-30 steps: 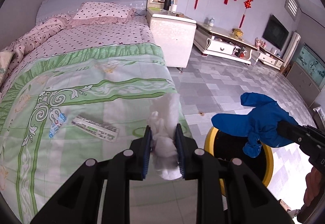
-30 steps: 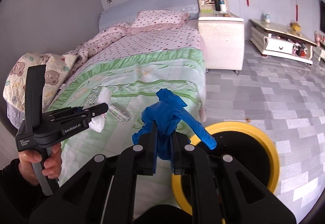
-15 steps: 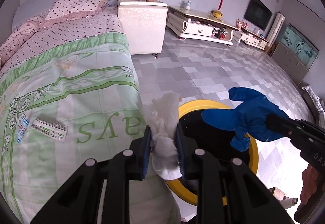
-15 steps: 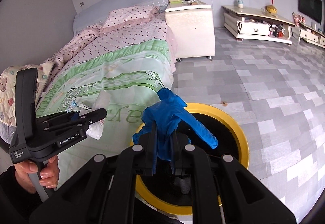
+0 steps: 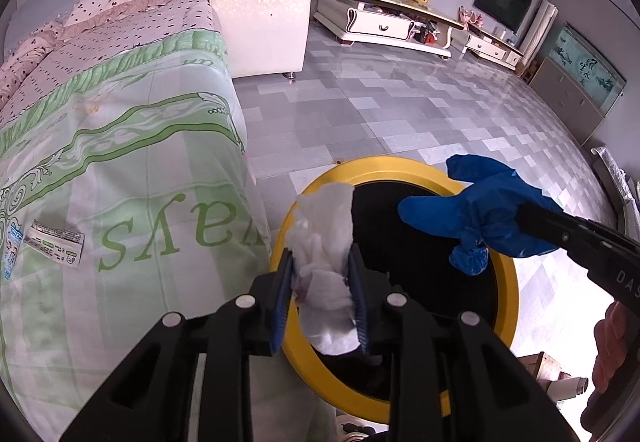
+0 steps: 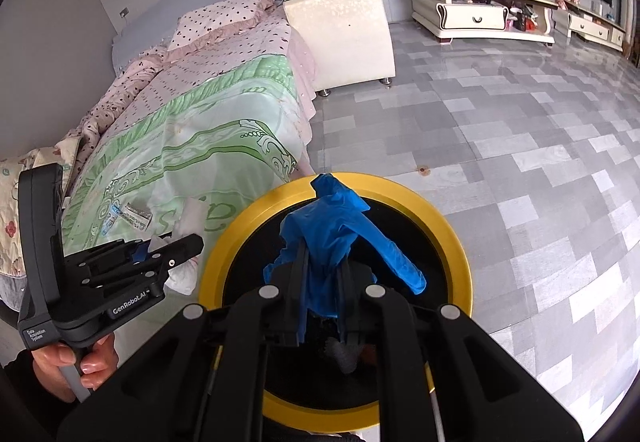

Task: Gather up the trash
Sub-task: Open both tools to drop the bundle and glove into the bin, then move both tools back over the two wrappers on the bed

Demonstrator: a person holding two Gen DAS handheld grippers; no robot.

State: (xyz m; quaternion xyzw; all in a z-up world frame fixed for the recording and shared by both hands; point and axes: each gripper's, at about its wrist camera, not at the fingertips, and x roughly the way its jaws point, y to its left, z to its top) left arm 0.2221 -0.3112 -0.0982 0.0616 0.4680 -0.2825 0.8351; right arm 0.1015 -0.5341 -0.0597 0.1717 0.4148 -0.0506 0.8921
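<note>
- the left gripper is clamped on a crumpled white tissue, which is pinched between its two blue-padded fingers.
- the tissue is held above the near-left rim of a yellow-rimmed trash bin, partly over the black opening and partly over the rim.
- in the right wrist view the left gripper is seen just left of the bin, with the tissue hanging below its fingers beside the bed edge.
- the right gripper is closed on a blue glove, whose bunched middle is squeezed between the narrow jaws.
- the glove is held directly over the black inside of the bin, with one limp finger trailing to the right and a tip raised toward the far rim.
- in the left wrist view the glove is seen over the right half of the bin opening, gripped at its right end by the right gripper, whose fingertips are hidden in the fabric.
- the bin stands on grey tiled floor, touching or just beside the foot corner of the bed.
- a green and white quilt is spread on the bed, and a flat printed wrapper is left lying on it, well apart from the bin.
- a small blue packet is seen beside that wrapper on the quilt.
- a white bedside cabinet is placed beyond the bed.
</note>
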